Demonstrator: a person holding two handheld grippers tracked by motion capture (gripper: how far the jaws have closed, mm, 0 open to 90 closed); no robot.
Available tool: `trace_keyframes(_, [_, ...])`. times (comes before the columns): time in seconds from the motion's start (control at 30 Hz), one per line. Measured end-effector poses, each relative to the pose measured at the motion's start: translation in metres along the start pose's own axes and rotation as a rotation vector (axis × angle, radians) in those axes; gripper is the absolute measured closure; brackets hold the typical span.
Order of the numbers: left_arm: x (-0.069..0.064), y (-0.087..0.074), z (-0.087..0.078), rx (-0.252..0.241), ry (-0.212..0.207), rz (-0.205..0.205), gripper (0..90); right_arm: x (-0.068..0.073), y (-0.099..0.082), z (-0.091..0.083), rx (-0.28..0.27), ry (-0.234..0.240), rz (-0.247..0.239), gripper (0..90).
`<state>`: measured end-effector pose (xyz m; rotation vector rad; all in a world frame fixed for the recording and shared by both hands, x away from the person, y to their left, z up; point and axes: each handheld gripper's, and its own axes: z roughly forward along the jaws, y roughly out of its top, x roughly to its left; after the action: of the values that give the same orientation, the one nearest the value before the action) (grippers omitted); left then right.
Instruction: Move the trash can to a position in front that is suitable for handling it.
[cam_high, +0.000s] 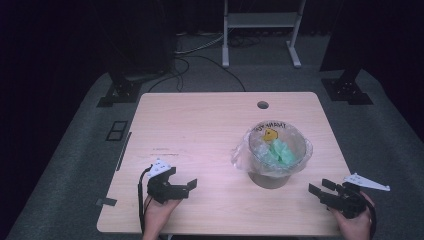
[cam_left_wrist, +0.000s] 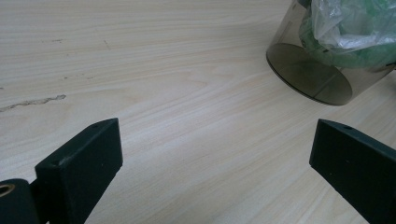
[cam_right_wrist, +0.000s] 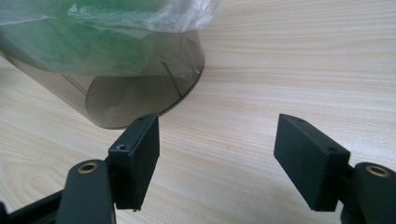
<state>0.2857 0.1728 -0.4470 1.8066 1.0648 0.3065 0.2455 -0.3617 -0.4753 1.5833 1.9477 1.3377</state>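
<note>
Two grippers rest near the front edge of the desk (cam_high: 200, 120), one in each of the person's hands. The left gripper (cam_high: 187, 187) sits toward the front left corner, its jaws spread wide apart with nothing between them; in the left gripper view its two black jaws stand far to either side over bare wood grain. The right gripper (cam_high: 320, 189) lies close to the front right corner, pointing toward the middle of the desk, and its jaws are also parted and hold nothing; a grey three-cornered plate (cam_high: 367, 182) juts from its top past the right edge.

Between the two tools, nearer the right edge than the left, stands a small smoky see-through bin (cam_high: 272, 177) lined with a clear plastic bag (cam_high: 242, 155) whose rim folds over the outside. Inside the bag lies crumpled green material (cam_high: 280, 152), and a yellow mark with lettering shows on the far inner side. The bin stands upright on the desk, apart from both grippers. In the right gripper view the bin's round base sits just beyond the left-hand jaw, not touching it.

A round hole (cam_high: 262, 105) pierces the desk near its back edge.
</note>
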Motion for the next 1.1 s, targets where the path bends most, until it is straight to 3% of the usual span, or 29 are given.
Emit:
trace_keyframes(0.47, [0.001, 0.001, -0.001, -0.003, -0.003, 0.003, 1.2, 0.000, 0.010, 0.000, -0.006, -0.024, -0.013, 29.4])
trace_keyframes(0.57, [0.001, 0.001, -0.002, -0.002, 0.003, 0.006, 1.2, -0.003, 0.015, 0.003, -0.004, -0.017, 0.008, 29.4])
trace_keyframes(0.8, [0.001, 0.001, -0.002, -0.010, 0.005, 0.003, 1.2, -0.005, 0.031, 0.017, 0.024, -0.029, 0.004, 29.4])
trace_keyframes(1.1, [0.005, 0.001, -0.004, -0.010, 0.007, -0.007, 1.2, -0.003, 0.052, 0.040, 0.040, -0.082, -0.007, 28.9])
